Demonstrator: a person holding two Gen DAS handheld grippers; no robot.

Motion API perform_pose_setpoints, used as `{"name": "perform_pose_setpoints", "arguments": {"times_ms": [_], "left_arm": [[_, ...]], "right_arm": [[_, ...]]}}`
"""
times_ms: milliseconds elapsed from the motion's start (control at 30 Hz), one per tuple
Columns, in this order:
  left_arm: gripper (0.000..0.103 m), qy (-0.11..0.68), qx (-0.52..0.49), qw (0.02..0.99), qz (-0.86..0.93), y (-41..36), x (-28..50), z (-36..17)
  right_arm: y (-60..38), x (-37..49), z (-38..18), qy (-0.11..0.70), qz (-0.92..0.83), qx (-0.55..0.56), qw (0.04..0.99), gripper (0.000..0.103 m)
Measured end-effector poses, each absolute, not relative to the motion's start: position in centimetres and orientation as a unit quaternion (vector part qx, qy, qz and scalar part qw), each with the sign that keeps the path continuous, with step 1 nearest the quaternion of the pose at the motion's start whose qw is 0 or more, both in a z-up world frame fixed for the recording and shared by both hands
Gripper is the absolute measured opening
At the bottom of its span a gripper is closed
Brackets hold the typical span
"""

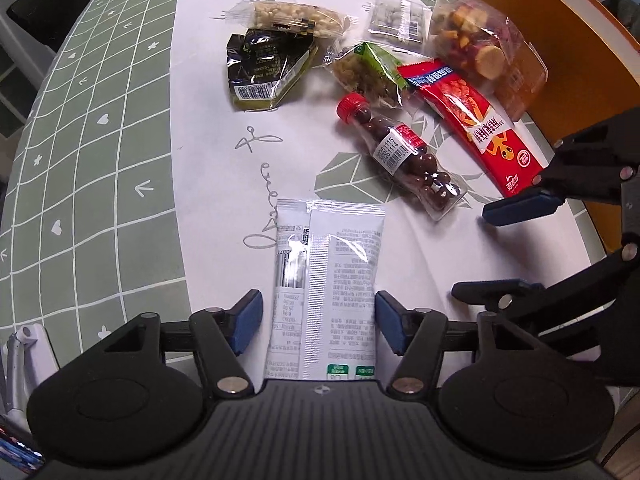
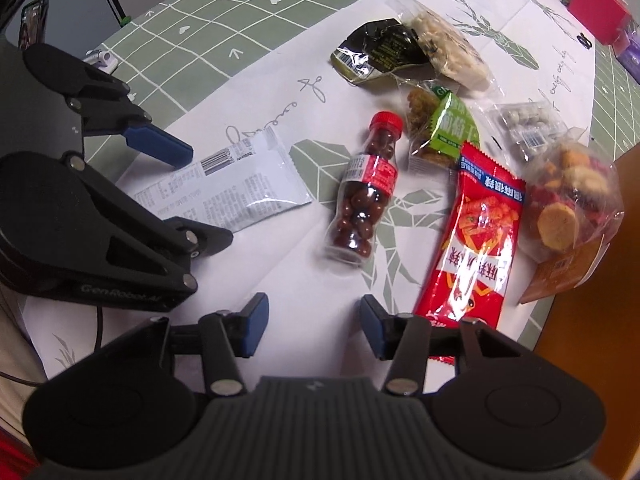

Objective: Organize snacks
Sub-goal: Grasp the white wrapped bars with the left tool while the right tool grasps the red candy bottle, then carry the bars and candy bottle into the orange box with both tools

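Observation:
My left gripper is open, its pads on either side of a white snack packet lying flat on the table, not touching it. The packet also shows in the right wrist view. My right gripper is open and empty, just short of a small bottle of chocolate beans with a red cap, also seen from the left. A red snack packet lies right of the bottle. The right gripper shows at the right edge of the left wrist view.
Farther back lie a black-green packet, a clear nut packet, a green packet, a small clear packet and a mixed dried-fruit bag. An orange box stands at the right. A green gridded cloth covers the table's left.

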State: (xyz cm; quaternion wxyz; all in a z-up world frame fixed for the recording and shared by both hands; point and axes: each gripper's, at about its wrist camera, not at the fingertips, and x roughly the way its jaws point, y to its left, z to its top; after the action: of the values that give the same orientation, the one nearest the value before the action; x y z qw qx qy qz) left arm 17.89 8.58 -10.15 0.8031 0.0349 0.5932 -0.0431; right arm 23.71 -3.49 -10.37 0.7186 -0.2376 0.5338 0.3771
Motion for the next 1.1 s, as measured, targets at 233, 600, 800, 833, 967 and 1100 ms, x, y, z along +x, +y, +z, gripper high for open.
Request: {"name": "perform_pose_setpoints", "arguments": {"times_ms": [233,600,800,833,967,1100], "left_arm": [[0.058,0.59,0.028,0.807,-0.026,9.3,18.7,-9.9],[0.058,0.578,0.022,0.815,-0.017,9.3,18.9,-9.6],[0.056,0.567,0.029,0.823,-0.014,8.9,18.7,-9.5],[0.056,0.566,0.029,0.824,-0.013,8.8,18.6,-9.5],[0.055,0.564,0.028,0.825,-0.011,8.8,18.4,-9.4],[0.055,0.572,0.024,0.82,-0.013,8.6,18.1,-9.4]], "right_arm": [[-4.0,25.9,-9.5,0.536,0.354,-0.173,0.747,0.042],[-2.4,29.5,-10.9,0.547,0.308,-0.121,0.769,0.039],[-1.8,28.7,-11.3,0.533,0.301,-0.144,0.778,0.03],[-1.9,28.6,-11.3,0.531,0.301,-0.145,0.778,0.03],[-2.5,28.0,-11.3,0.534,0.304,-0.15,0.775,0.03],[-3.6,27.1,-11.3,0.541,0.306,-0.157,0.767,0.029]]}}
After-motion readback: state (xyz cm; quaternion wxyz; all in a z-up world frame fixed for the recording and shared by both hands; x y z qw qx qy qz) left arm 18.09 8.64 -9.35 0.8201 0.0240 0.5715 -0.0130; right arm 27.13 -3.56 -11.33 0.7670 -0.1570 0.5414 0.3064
